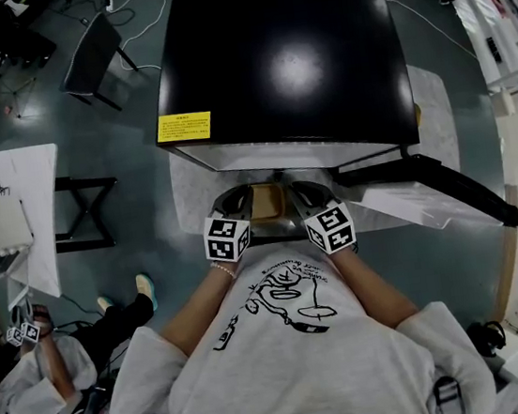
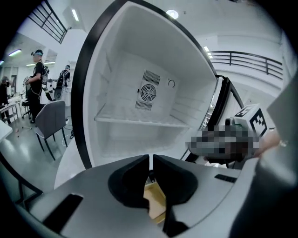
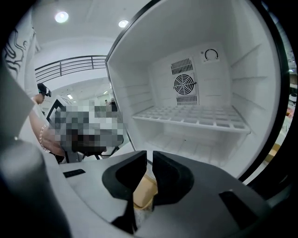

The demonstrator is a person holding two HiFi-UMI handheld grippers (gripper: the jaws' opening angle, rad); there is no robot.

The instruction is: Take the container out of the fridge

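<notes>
The container (image 1: 263,201) is a shallow tan tray. It hangs between my 2 claws, clear of the fridge (image 1: 277,57), whose open cavity lies straight ahead of both sets of jaws. From the left claw (image 1: 244,203) it sits to the right, and from the right claw (image 1: 287,202) to the left, so each claw has 1 side rim.

In both gripper views the jaws stand almost together, with only a thin slit between the pads. The tan rim runs up into that slit from below. I read both claws as clamped on the thin wall, not closed on air.

I judge the container to be light, thin-walled plastic: stiff enough along the rim, smooth, and likely to flex or slip if 1 side pulls ahead of the other. The 2 opposite rims are the right places to hold it, with the pads well down over the lip.

It sits level with its open face up. Its long axis seems to run from me toward the fridge, parallel to both claws, though too little of it shows to be sure.

Beyond the jaws, the white shelf (image 3: 195,118) is bare. The door (image 1: 427,189) stands open to the right of the right claw.
</notes>
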